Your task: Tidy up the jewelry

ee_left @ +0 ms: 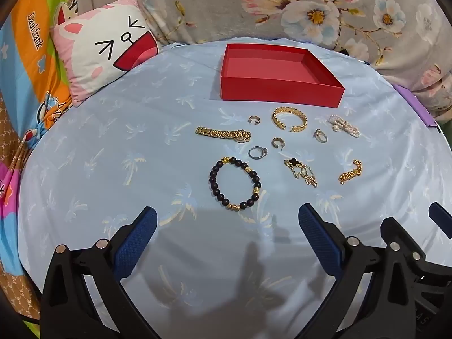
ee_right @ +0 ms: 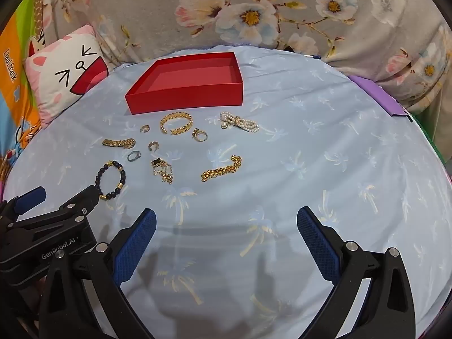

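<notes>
Box (ee_left: 282, 91) behind scattered jewelry (ee_left: 278, 147) on cloth (ee_left: 113, 169), pillow (ee_left: 99, 53) far left, seemingly touching cloth

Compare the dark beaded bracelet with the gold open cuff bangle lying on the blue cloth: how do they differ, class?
The dark beaded bracelet is a closed loop of round dark beads with a few gold ones; the gold open cuff bangle is all gold links with a gap in its ring. The bracelet lies nearest the cameras; the bangle lies just before the red box. Both rest flat on the blue cloth, outside the box.
</notes>
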A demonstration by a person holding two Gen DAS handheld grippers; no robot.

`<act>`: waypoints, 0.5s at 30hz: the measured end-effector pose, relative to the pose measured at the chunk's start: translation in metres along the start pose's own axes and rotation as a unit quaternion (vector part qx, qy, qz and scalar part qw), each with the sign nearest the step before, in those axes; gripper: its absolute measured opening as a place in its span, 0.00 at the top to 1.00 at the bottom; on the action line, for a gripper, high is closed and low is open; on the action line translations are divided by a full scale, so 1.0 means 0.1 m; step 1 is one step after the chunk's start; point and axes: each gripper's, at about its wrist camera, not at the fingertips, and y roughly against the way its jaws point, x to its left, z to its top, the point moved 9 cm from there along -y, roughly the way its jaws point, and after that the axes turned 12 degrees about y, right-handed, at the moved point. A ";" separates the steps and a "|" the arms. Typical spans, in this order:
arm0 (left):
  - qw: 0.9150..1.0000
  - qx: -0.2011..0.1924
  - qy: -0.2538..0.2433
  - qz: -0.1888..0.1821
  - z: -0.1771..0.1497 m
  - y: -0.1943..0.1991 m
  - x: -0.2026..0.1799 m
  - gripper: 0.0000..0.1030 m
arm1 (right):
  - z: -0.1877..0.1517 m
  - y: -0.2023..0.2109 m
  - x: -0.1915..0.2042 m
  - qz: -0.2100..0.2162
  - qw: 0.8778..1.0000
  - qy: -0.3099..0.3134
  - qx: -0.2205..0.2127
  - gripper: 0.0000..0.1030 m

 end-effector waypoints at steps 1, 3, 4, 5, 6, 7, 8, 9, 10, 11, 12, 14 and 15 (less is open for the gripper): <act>1.000 0.000 -0.002 -0.001 0.00 0.00 0.00 0.05 | 0.00 0.00 0.00 0.000 1.000 0.000 -0.003 0.05; 1.000 -0.004 0.005 -0.001 0.01 0.01 0.00 0.05 | -0.01 0.00 0.00 0.001 1.000 0.000 -0.002 0.05; 1.000 -0.006 0.006 0.001 0.01 0.01 0.00 0.05 | -0.01 0.01 -0.01 0.001 1.000 -0.001 -0.004 0.05; 1.000 -0.005 0.006 0.001 0.01 0.01 0.00 0.05 | -0.01 0.01 -0.01 0.001 1.000 -0.001 -0.003 0.05; 1.000 -0.004 0.006 0.001 0.00 0.00 0.00 0.05 | -0.01 0.01 -0.01 0.000 1.000 0.000 -0.004 0.05; 1.000 -0.003 0.007 0.000 0.00 0.00 0.00 0.05 | -0.01 0.01 -0.01 -0.001 1.000 0.001 -0.004 0.05; 1.000 -0.003 0.008 0.000 0.00 0.00 0.01 0.05 | -0.02 0.00 -0.02 -0.001 1.000 0.001 -0.004 0.05; 1.000 -0.006 0.004 0.002 0.01 0.03 0.05 0.05 | 0.01 0.01 -0.01 0.000 1.000 0.001 -0.003 0.05; 1.000 -0.006 0.003 0.003 0.02 0.04 0.05 0.05 | 0.01 0.01 0.00 0.000 1.000 0.001 -0.003 0.05; 1.000 -0.007 0.002 0.004 0.02 0.04 0.06 0.05 | 0.01 0.03 -0.01 0.001 1.000 0.001 -0.002 0.05; 1.000 -0.008 0.002 0.005 0.02 0.05 0.06 0.05 | 0.02 0.03 -0.02 0.001 1.000 0.001 0.000 0.05; 1.000 -0.005 0.003 0.004 0.03 0.05 0.10 0.05 | 0.01 0.02 -0.01 0.000 1.000 0.000 -0.002 0.05; 1.000 -0.006 0.001 0.006 0.02 0.04 0.07 0.05 | 0.01 0.02 -0.02 0.000 1.000 0.000 -0.002 0.05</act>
